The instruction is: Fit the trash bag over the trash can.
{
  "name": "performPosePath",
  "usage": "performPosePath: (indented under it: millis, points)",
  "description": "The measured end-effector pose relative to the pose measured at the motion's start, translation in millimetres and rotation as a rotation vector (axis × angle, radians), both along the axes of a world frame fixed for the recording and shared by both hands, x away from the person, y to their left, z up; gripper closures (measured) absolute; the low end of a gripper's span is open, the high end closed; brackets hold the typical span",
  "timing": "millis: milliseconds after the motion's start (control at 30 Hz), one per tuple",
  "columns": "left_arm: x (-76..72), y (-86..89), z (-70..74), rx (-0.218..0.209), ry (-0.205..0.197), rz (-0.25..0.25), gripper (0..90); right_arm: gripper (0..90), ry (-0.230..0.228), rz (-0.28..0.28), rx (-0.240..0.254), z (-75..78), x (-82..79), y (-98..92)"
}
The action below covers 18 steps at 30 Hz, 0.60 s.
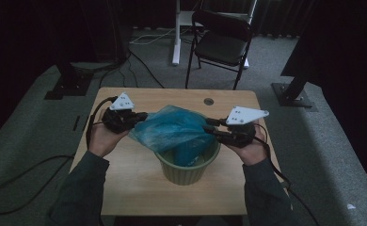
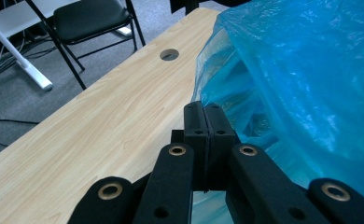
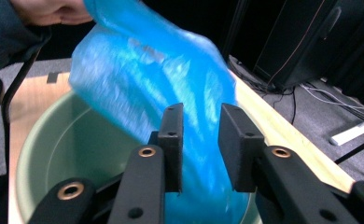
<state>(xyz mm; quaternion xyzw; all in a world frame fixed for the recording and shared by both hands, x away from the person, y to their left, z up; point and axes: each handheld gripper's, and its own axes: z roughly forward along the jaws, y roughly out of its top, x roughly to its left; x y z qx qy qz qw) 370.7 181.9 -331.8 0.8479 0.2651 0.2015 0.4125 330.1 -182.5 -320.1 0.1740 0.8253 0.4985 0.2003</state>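
Green ribbed bucket (image 1: 185, 167), near centre of wooden table (image 1: 125, 165); blue plastic bag (image 1: 174, 127) draped over its rim, partly inside, stretched leftward. Left gripper (image 1: 141, 115), at bag's left edge: jaws pressed together, pinching the film. Right gripper (image 1: 210, 126), at bucket's right rim: jaws spread apart, bag film lying between them without being pressed; black folding chair (image 1: 221, 40) beyond table's far edge.

glossy crinkled plastic bag (image 1: 172, 127), matt wood table (image 1: 125, 174)
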Motion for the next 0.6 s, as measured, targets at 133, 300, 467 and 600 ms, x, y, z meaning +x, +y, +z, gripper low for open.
performPosePath:
  millis: [133,300,467,600]
  points:
    - [-0.5,-1.6,0.1,-0.001,-0.001,-0.006,89.3,68.7,-0.001,-0.004,0.014,6.1,8.3,9.0]
    - [-0.8,-3.4,0.1,0.003,-0.001,-0.013,89.3,67.9,0.000,-0.005,0.004,8.7,17.3,17.9]
    - [-1.3,-4.2,-0.3,-0.003,0.000,-0.018,89.3,69.4,0.015,-0.019,-0.016,5.0,26.4,22.7]
    - [-1.7,-4.9,-1.1,-0.003,-0.003,-0.016,89.3,89.5,0.037,-0.027,-0.044,0.0,31.2,24.5]
